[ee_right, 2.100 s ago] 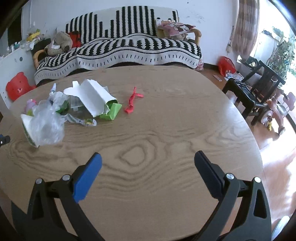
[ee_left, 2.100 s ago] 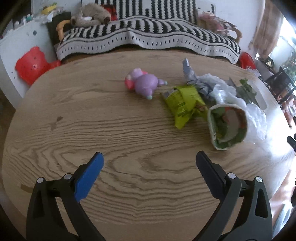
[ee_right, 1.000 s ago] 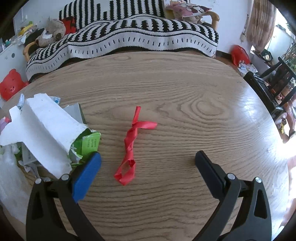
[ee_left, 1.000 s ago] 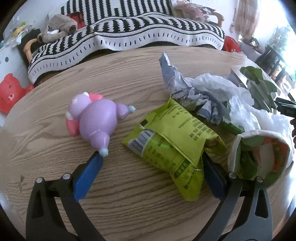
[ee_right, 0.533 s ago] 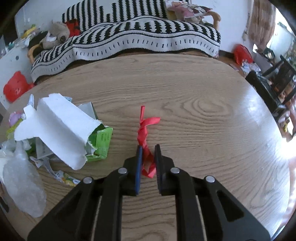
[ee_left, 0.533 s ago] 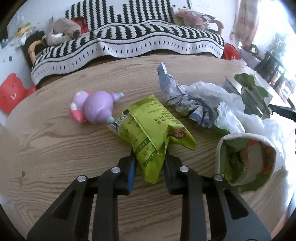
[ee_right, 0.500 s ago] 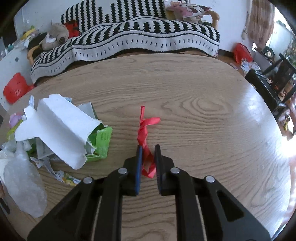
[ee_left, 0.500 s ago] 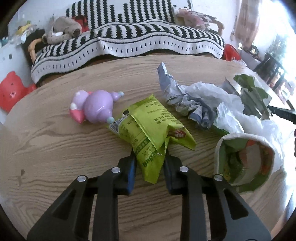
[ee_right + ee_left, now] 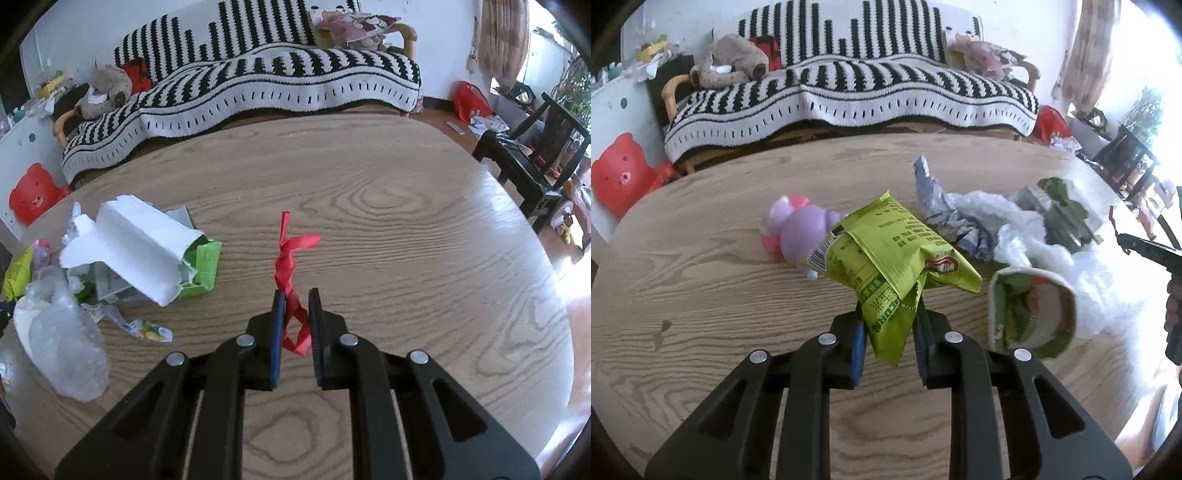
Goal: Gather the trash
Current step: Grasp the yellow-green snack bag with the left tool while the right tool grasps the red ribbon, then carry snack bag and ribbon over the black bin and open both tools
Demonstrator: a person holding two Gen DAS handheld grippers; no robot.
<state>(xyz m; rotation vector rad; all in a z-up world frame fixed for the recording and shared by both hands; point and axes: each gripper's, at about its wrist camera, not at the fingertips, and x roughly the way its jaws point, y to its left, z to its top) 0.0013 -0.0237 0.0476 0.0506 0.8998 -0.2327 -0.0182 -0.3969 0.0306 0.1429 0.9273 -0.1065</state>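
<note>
**A:** What does the left tool [image 9: 888, 321] have?

**B:** Its jaws are drawn narrow and are closing a touch more on the lower end of a lime-green snack bag [image 9: 890, 258]. The bag sticks up and forward from between the blue pads, clear of the wooden bench [image 9: 701, 295].

**A:** And behind the bag?

**B:** A purple and pink toy [image 9: 798, 234] lies on the bench just to its left. To the right sits a heap of rubbish: a crumpled grey-blue wrapper [image 9: 945, 214], clear white plastic [image 9: 1034, 236], a dark green pack [image 9: 1067, 218], and a paper cup [image 9: 1030, 310] on its side with its mouth toward the camera.

**A:** The right tool [image 9: 296, 310]?

**B:** Pinched narrow on a twisted red ribbon [image 9: 290, 266]. The loop hangs between the pads, and the rest runs forward over the bench.

**A:** Is the ribbon touching the bench?

**B:** I cannot tell at its far end.

**A:** Anything beside it?

**B:** To the left, well apart from the ribbon, a torn white carton [image 9: 133, 243] rests over a green box [image 9: 205, 266], with a clear plastic bag [image 9: 66, 347] nearer the bench edge. A striped sofa [image 9: 277, 81] stands behind.
</note>
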